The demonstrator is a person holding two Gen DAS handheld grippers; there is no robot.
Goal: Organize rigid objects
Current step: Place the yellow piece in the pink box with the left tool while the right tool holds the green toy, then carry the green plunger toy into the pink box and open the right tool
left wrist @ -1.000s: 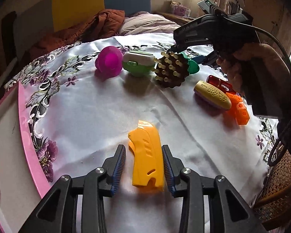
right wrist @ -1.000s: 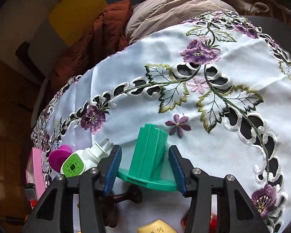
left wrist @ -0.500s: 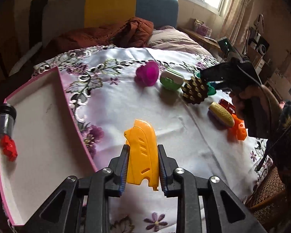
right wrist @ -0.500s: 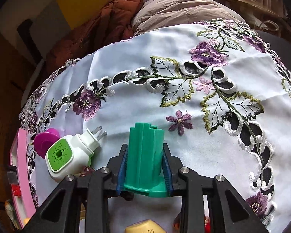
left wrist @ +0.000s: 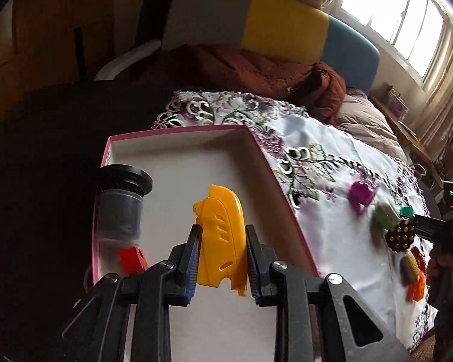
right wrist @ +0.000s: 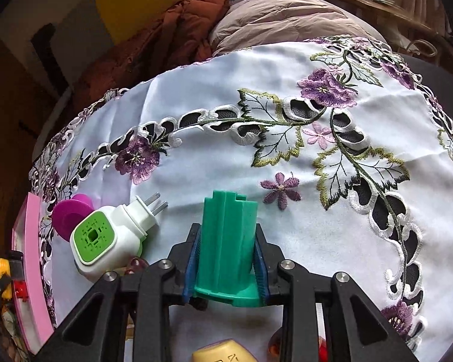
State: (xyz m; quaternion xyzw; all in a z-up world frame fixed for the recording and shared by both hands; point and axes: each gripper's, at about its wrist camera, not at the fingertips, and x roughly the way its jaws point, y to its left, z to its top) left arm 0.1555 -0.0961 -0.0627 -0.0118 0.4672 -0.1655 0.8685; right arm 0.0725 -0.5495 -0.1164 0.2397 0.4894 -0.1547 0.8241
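over the pink box (left wrist: 178, 134), the left gripper (left wrist: 222, 255) was clamped on the yellow piece (left wrist: 222, 238); above the tablecloth (right wrist: 287, 169), the right gripper (right wrist: 226, 264) squeezed a green piece (right wrist: 228, 241) tight.

right gripper (right wrist: 226, 259): I have its blue pads clamped on the green ribbed piece (right wrist: 228, 241), jaws having just closed in | left of it: white plug-in with green face (right wrist: 105, 241), prongs up, magenta cup (right wrist: 68, 214) behind | I see pink tray wall (right wrist: 34, 259) at far left | under all: embroidered white cloth (right wrist: 287, 157)
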